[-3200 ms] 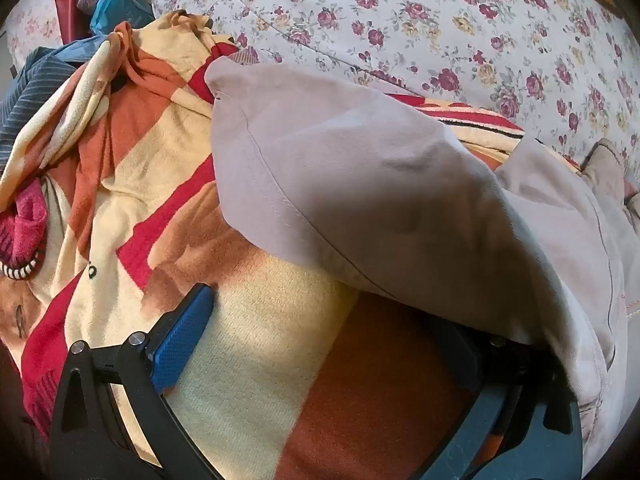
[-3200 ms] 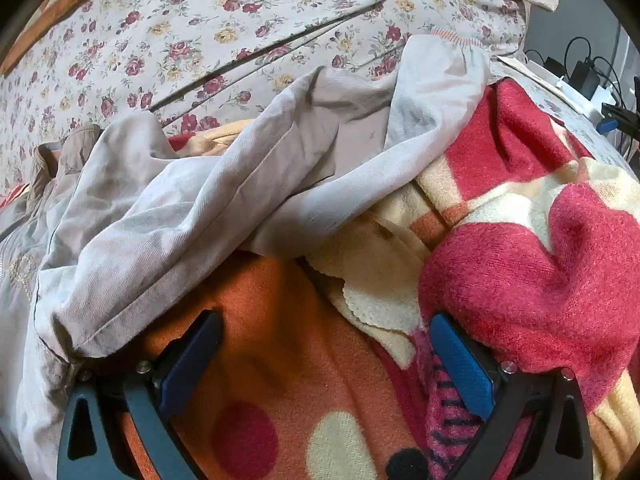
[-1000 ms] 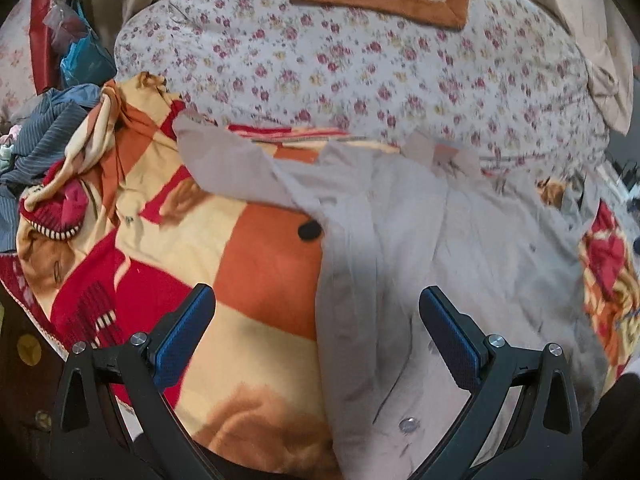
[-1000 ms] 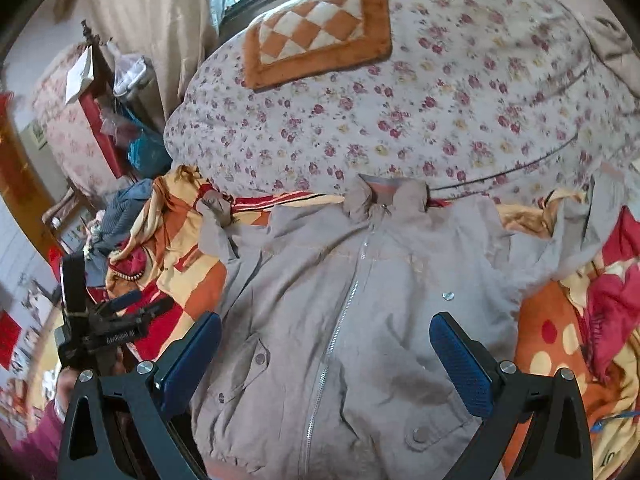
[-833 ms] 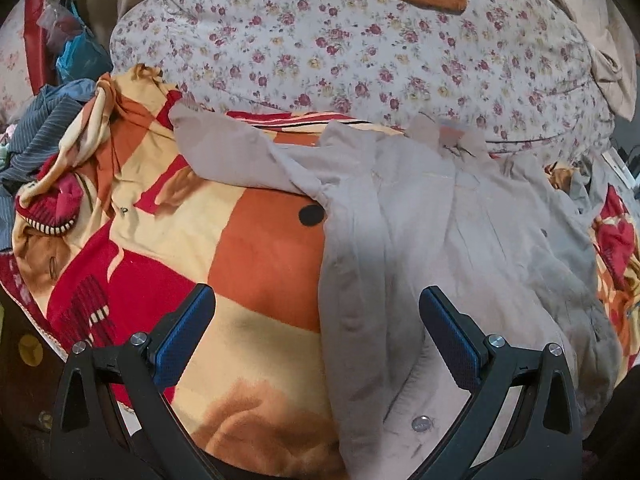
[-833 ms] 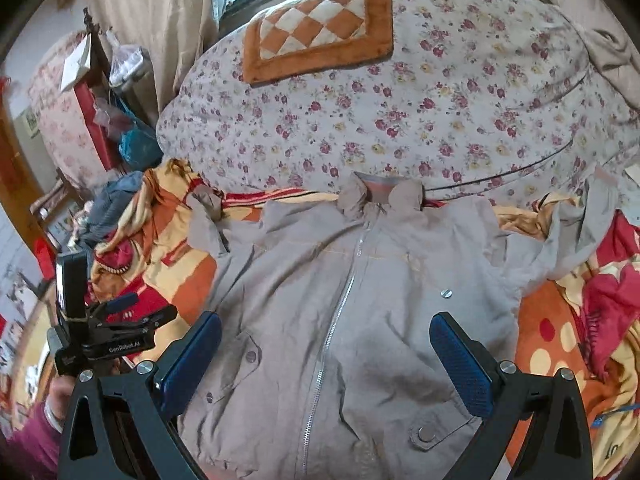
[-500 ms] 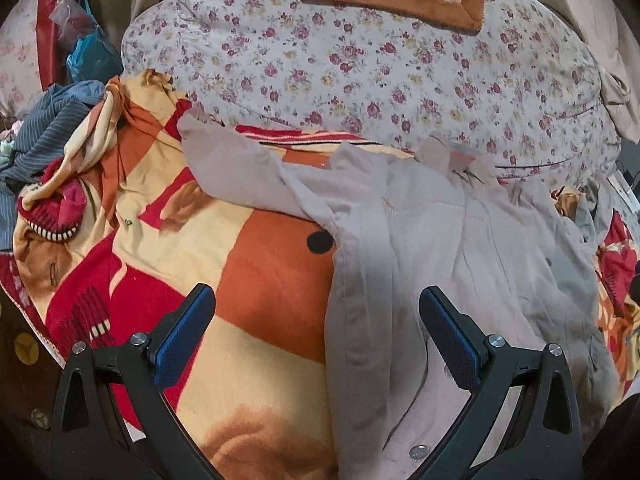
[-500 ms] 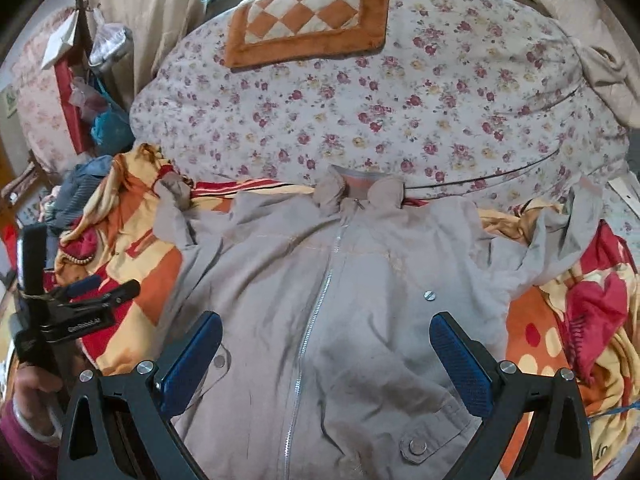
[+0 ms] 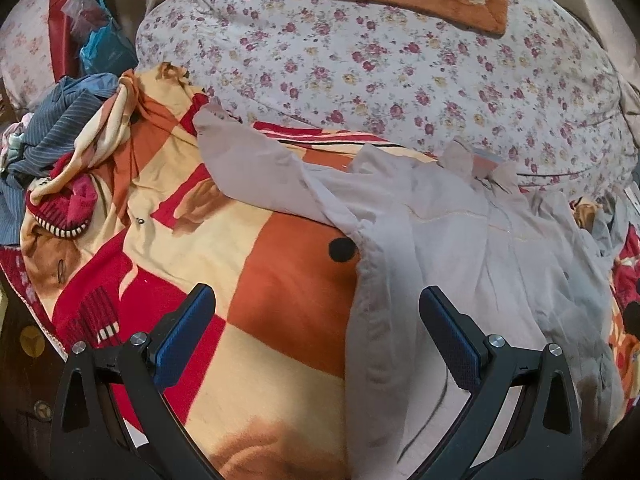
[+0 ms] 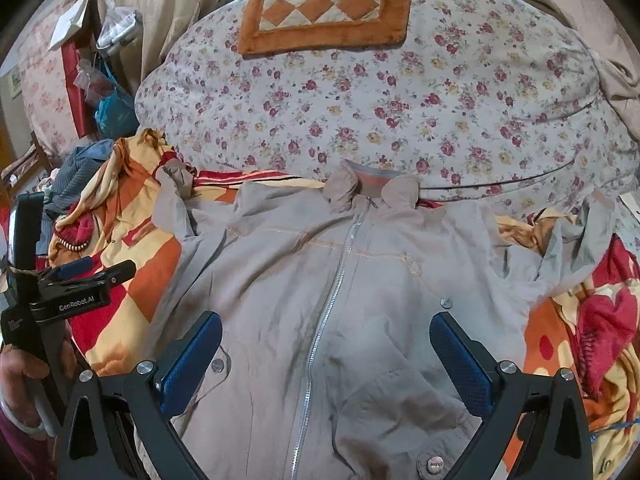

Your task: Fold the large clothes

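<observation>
Both tools, left point(image 9: 316, 336) and right point(image 10: 326, 356), gape empty; we judge the jacket point(image 10: 320, 280) soft, limp, best pinched at sleeve cuffs.

The jacket point(image 10: 328, 300) runs off the bottom edge in both views — its hem is out of sight. Its far sleeve point(image 10: 576, 232) bunches into folds, cuff shape unclear. The blanket point(image 9: 280, 280) beneath lies mostly covered. The left tool point(image 10: 86, 270) is partly cut off at the frame's side.
</observation>
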Demonstrator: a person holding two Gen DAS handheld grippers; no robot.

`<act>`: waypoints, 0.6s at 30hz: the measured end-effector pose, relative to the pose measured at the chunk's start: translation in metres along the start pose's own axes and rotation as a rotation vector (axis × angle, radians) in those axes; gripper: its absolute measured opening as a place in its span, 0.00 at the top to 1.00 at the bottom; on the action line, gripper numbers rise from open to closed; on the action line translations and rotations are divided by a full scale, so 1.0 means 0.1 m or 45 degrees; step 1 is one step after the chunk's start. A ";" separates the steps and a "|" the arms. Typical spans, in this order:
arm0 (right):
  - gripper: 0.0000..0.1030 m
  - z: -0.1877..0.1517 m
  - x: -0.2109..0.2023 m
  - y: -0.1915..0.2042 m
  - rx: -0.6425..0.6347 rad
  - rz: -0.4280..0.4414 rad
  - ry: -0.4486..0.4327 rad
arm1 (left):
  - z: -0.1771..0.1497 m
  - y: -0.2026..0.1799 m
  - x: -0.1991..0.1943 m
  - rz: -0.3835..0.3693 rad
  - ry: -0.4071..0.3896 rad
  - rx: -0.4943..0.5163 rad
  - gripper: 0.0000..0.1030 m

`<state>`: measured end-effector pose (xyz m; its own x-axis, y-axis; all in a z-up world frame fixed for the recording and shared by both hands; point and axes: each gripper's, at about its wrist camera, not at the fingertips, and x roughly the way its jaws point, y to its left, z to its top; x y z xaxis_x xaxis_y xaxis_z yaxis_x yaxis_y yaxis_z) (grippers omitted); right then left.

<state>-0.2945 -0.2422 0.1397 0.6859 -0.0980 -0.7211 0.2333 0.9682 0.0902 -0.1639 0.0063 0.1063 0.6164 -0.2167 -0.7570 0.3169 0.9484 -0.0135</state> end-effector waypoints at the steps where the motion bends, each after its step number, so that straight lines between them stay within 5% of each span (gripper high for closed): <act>1: 0.00 0.00 0.01 0.00 0.002 -0.002 0.001 | 0.01 0.01 0.01 0.003 0.000 -0.002 0.01; 18: 0.00 -0.04 0.01 0.09 -0.032 -0.048 -0.014 | 0.02 0.11 -0.07 0.042 -0.016 -0.019 0.01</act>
<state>-0.2948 -0.2329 0.1372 0.6846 -0.1367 -0.7159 0.2418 0.9692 0.0462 -0.1629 0.0180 0.1125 0.6357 -0.1881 -0.7487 0.2855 0.9584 0.0016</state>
